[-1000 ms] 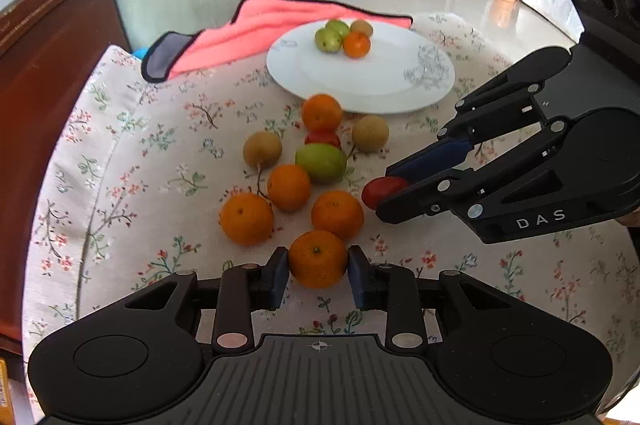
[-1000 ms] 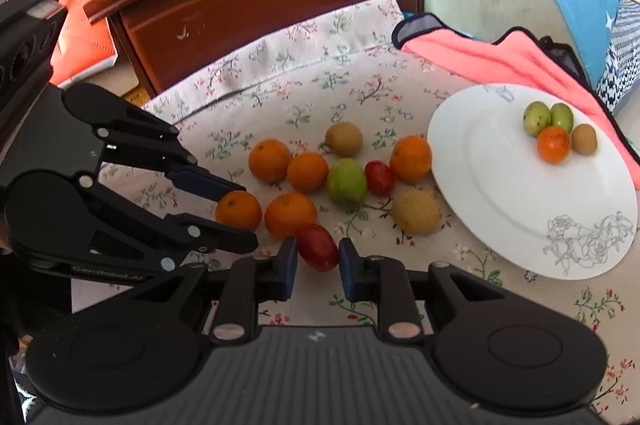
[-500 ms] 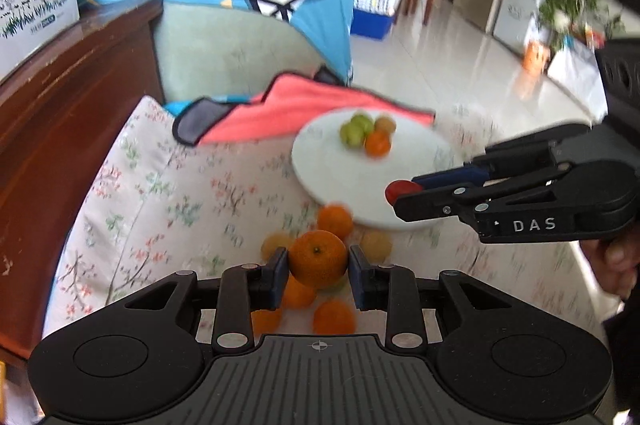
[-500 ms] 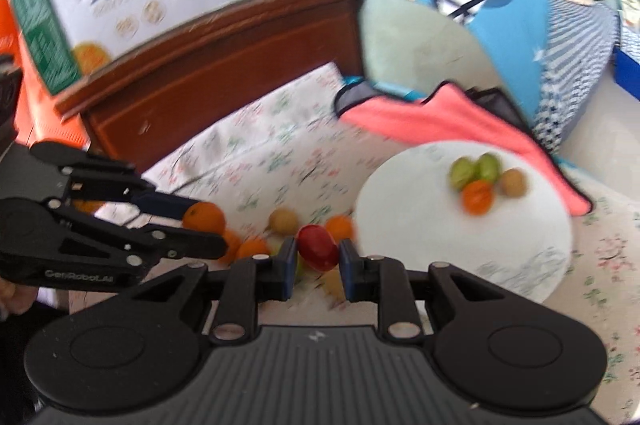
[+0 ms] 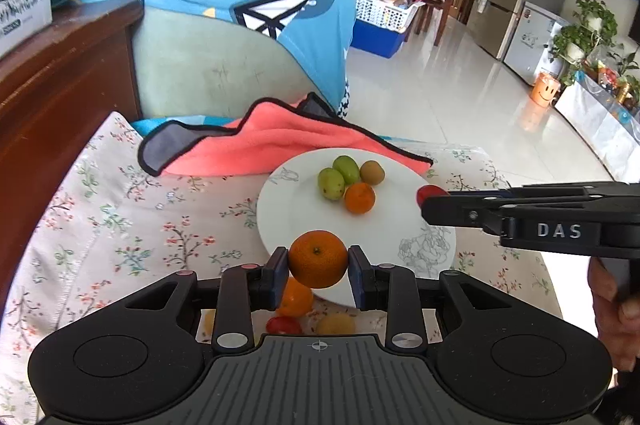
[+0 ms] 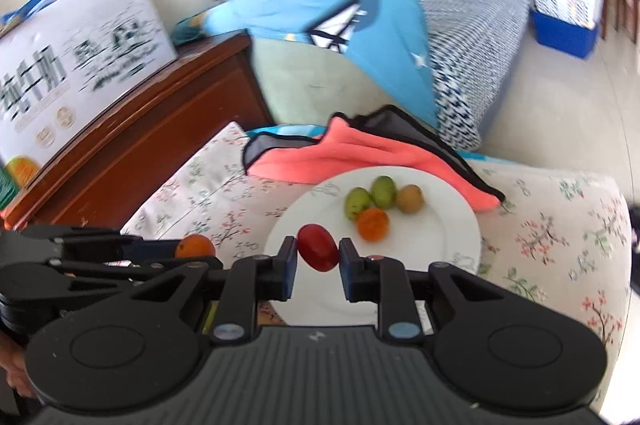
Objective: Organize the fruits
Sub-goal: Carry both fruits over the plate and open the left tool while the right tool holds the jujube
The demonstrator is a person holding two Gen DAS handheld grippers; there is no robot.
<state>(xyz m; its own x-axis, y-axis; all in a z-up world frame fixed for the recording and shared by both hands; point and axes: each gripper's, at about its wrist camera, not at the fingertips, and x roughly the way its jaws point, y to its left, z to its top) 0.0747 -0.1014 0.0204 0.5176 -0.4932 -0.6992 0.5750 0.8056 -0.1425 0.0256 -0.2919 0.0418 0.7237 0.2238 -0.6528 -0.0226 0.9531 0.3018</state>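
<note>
My left gripper (image 5: 318, 263) is shut on an orange (image 5: 318, 259) and holds it above the near rim of the white plate (image 5: 288, 217). My right gripper (image 6: 318, 253) is shut on a red fruit (image 6: 317, 252) above the plate (image 6: 440, 245); it also shows in the left wrist view (image 5: 427, 194) at the plate's right edge. The plate holds two green fruits (image 5: 331, 183), a brown fruit (image 5: 372, 172) and a small orange (image 5: 360, 198). Below my left gripper an orange (image 5: 295, 299), a red fruit (image 5: 283, 325) and a yellowish fruit (image 5: 335, 324) lie on the cloth.
A floral cloth (image 5: 120, 225) covers the table. A pink towel (image 5: 272, 141) lies behind the plate. A wooden headboard (image 5: 52, 85) runs along the left. A green cushion with a blue garment (image 5: 240, 5) stands behind. A milk carton box (image 6: 72, 65) sits on the headboard.
Both grippers have lifted their fruits from the pile and carried them forward over the plate. The loose fruits have dropped under the left gripper's body.
</note>
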